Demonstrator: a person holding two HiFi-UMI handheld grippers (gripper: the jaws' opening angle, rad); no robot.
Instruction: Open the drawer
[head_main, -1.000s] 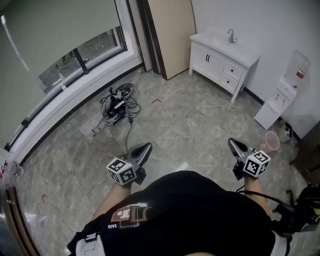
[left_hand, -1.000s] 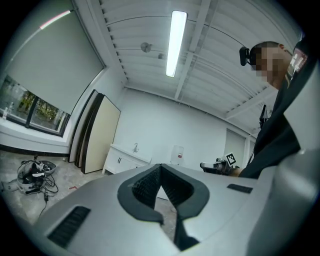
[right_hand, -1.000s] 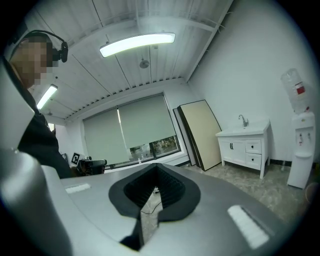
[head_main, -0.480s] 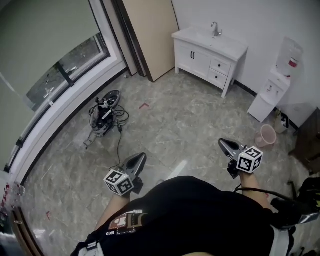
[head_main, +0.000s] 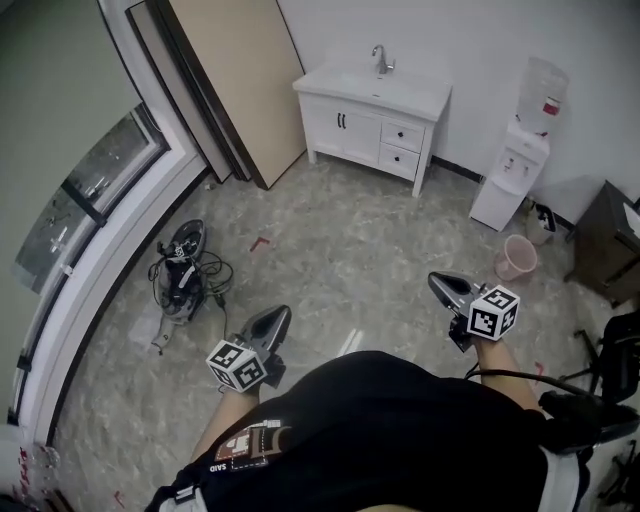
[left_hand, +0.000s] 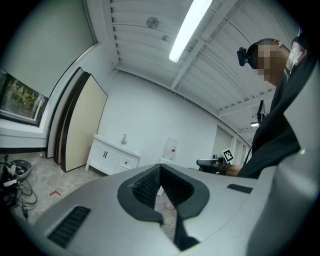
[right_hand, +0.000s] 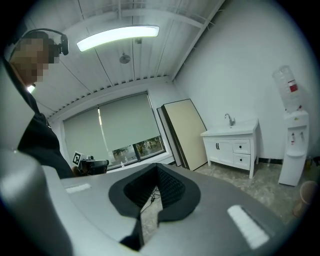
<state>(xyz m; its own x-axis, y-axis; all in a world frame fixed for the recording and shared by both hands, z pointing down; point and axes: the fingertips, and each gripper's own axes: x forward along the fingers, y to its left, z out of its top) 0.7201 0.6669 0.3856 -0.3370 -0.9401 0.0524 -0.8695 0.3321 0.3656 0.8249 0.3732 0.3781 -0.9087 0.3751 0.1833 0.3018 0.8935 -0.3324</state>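
Observation:
A white vanity cabinet (head_main: 345, 125) with a sink and tap stands against the far wall. Two small drawers (head_main: 402, 136) are stacked at its right side, both closed. It also shows far off in the left gripper view, the cabinet (left_hand: 111, 156), and in the right gripper view, the cabinet (right_hand: 231, 147) with its drawers (right_hand: 241, 147). My left gripper (head_main: 277, 318) is held in front of the person's body, shut and empty. My right gripper (head_main: 437, 283) is likewise shut with nothing in it. Both are well short of the cabinet, over open floor.
A water dispenser (head_main: 518, 160) stands right of the cabinet, with a pink bin (head_main: 517, 257) in front of it. A beige board (head_main: 235, 80) leans on the wall at left. A tangle of cables (head_main: 180, 275) lies by the window. A dark cabinet (head_main: 605, 245) is at far right.
The person has walked and turned: the cabinet has slid left in the head view and the cable tangle has drifted down-left. Both grippers stayed shut in front of the body.

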